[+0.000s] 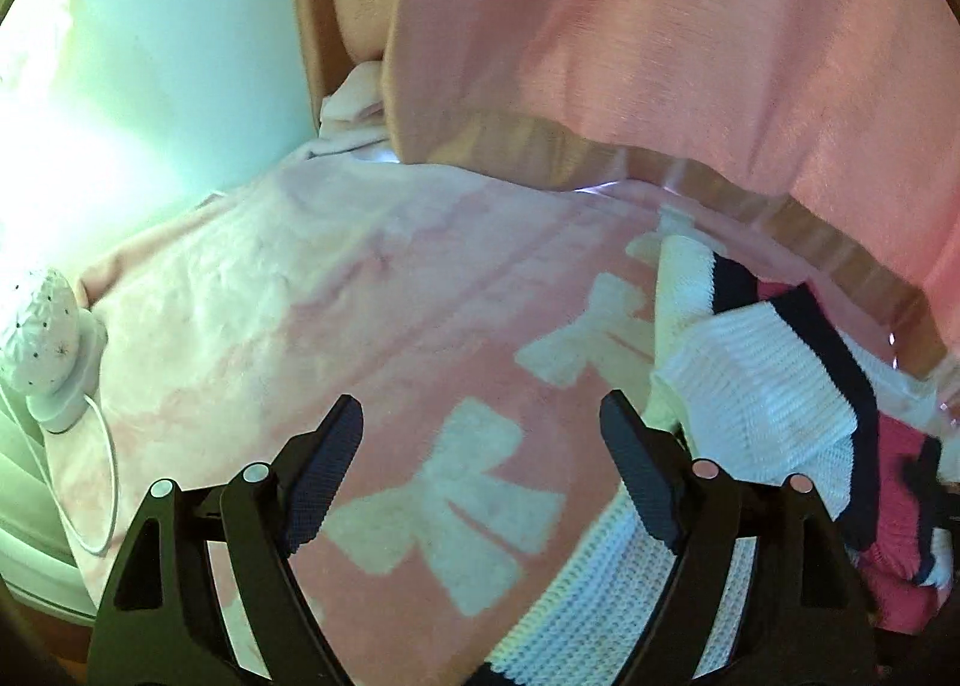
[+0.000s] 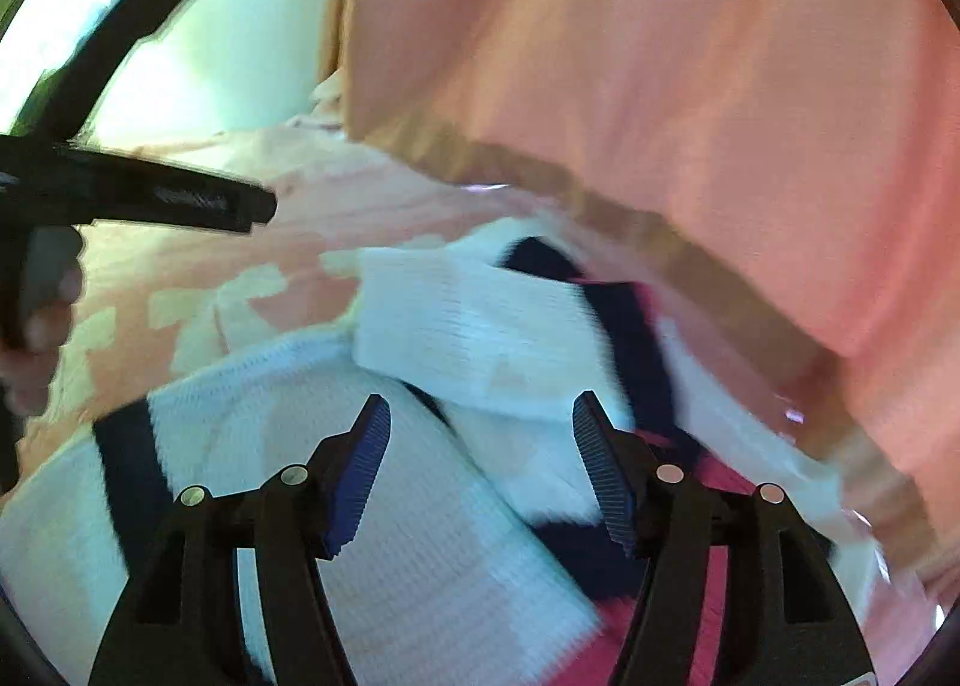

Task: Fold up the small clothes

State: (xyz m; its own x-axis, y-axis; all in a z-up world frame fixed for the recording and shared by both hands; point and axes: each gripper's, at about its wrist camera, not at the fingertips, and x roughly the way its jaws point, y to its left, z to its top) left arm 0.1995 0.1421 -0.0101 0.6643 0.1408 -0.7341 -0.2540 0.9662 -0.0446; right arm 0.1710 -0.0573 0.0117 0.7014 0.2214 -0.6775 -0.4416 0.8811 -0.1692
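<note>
My left hand-held gripper hangs with its jaws apart and nothing between them, over a pink blanket patterned with pale bows, the edge of a white knitted garment under its right-hand finger; my right hand-held gripper also stands apart and empty, poised directly above that same garment, whose white ribbed panels, dark navy stripes and magenta patches lie rumpled and partly doubled over on the blanket near a pink draped cloth at the back. The right wrist view is smeared, so I cannot tell exactly how the layers overlap; a loose white flap appears to rest across the body of the piece.

Risk, as I judge it: closing on this heap could pinch two layers at once, or catch the blanket along with the knit, and drag the fold askew; the stretchy knit may also sag and slip from a shallow bite. At the far left a small white lamp with a trailing cord sits close enough to snag during a wide sweep.
</note>
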